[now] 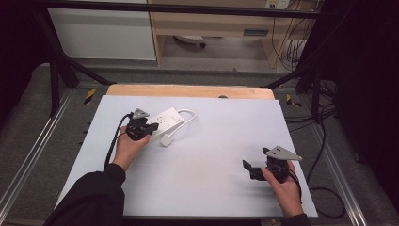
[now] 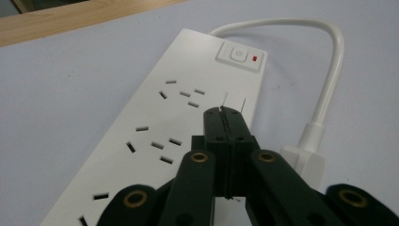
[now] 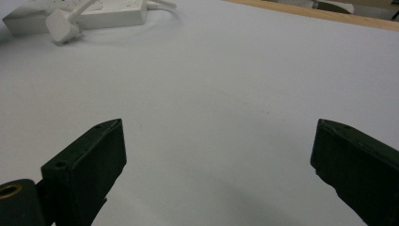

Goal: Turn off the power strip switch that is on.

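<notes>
High view showed the power strip point(image 1: 165, 120) near the table's point(image 1: 211, 188) far-left corner; the left gripper point(image 1: 151, 127) sat clenched and empty over it, the right gripper point(image 1: 254, 168) released near the near-right edge; pressing down could skid the strip toward its plug point(image 1: 166, 140); open room lay mid-table.

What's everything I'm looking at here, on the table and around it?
power strip: one, white, far left of the table, under the left gripper
cord: one, white, looping from the strip's switch end
plug: one, white, on the sheet beside the strip
sheet: one, pale grey, covering the table
table: one, wooden, edge showing at the far side
left gripper: one, black, jaws shut over the strip
right gripper: one, black, jaws open, near right
</notes>
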Tool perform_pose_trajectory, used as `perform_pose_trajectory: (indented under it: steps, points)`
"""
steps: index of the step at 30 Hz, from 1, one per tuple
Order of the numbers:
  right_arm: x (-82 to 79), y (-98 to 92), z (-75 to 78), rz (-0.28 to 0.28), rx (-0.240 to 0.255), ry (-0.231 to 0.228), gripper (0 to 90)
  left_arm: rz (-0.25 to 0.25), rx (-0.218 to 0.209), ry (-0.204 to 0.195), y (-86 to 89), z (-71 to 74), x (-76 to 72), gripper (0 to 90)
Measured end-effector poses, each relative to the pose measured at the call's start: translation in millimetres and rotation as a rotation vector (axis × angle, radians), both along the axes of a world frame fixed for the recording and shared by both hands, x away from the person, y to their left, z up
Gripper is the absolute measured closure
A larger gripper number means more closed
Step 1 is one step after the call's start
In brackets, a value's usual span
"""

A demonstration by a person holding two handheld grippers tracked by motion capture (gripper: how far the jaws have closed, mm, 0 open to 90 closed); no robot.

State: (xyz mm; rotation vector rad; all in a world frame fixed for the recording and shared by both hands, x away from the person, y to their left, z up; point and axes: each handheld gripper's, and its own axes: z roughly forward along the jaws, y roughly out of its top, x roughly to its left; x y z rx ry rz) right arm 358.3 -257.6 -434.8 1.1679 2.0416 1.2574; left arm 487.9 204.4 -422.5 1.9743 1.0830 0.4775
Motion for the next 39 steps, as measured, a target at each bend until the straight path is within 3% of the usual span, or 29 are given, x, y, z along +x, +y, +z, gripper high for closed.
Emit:
perform_pose_trajectory:
  steps: [39]
  points:
    - [0.0,0.8,-0.1,0.004,-0.005,0.003,4.3,0.008,0.027,0.017,9.5,-9.4,-5.5,90.0]
